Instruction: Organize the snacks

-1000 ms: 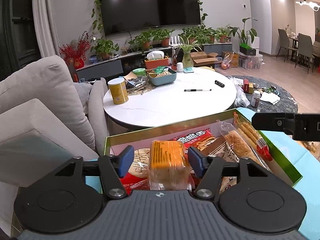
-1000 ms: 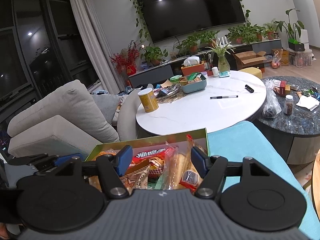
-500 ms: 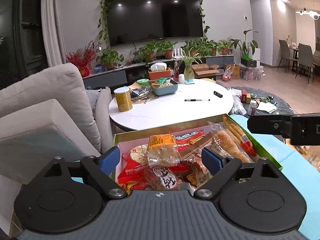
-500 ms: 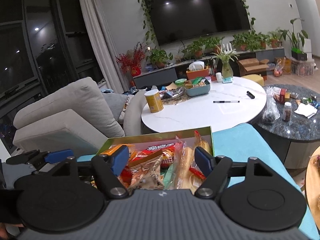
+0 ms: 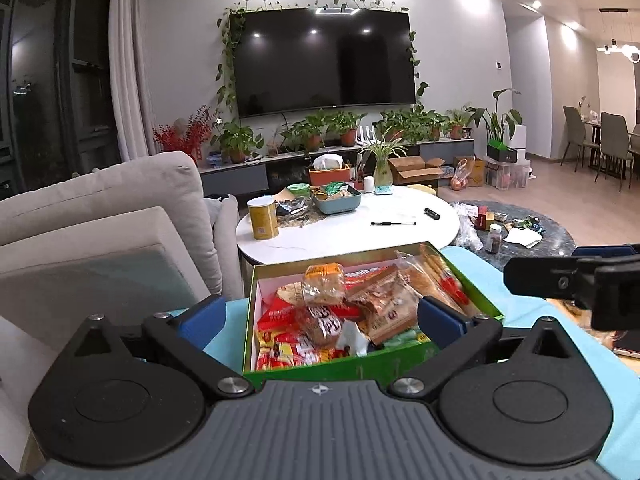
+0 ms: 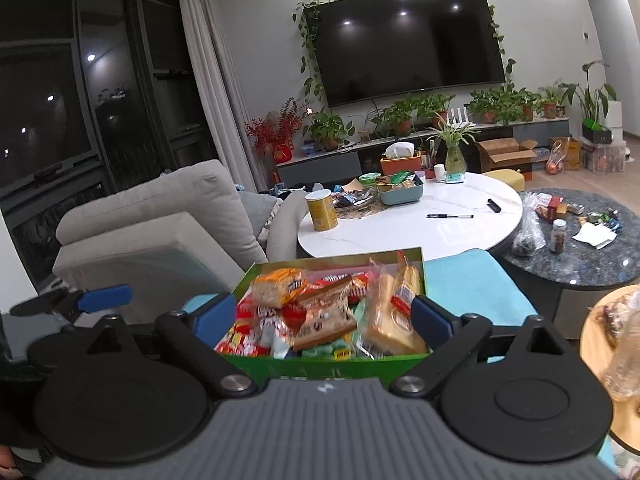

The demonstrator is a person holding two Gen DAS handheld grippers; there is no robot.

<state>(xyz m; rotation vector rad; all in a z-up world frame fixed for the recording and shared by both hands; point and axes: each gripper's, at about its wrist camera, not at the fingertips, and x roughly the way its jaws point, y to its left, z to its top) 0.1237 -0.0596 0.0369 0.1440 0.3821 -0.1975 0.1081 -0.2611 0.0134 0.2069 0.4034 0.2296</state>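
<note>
Lower left of the frame, the left hand-held gripper (image 5: 320,322) is opening, jaws now wide, nothing clamped; the orange-labelled bread packet (image 5: 323,285) it released lies in the green snack box (image 5: 372,366) at centre. The right hand-held gripper (image 6: 323,318) stands apart, empty.

Left gripper (image 5: 320,322): jaws opening, blue-padded fingers (image 5: 202,318) spread wide on black linkage arms, nothing pressed between the pads; it points forward and slightly downward. Right gripper (image 6: 323,318): fingers (image 6: 430,318) likewise spread wide apart, pads gripping nothing, with the same forward, slightly downward aim. The two are held side by side: the right one's black finger juts in at the right edge of the left wrist view, and a blue-padded finger of the left one shows at the left edge of the right wrist view.
</note>
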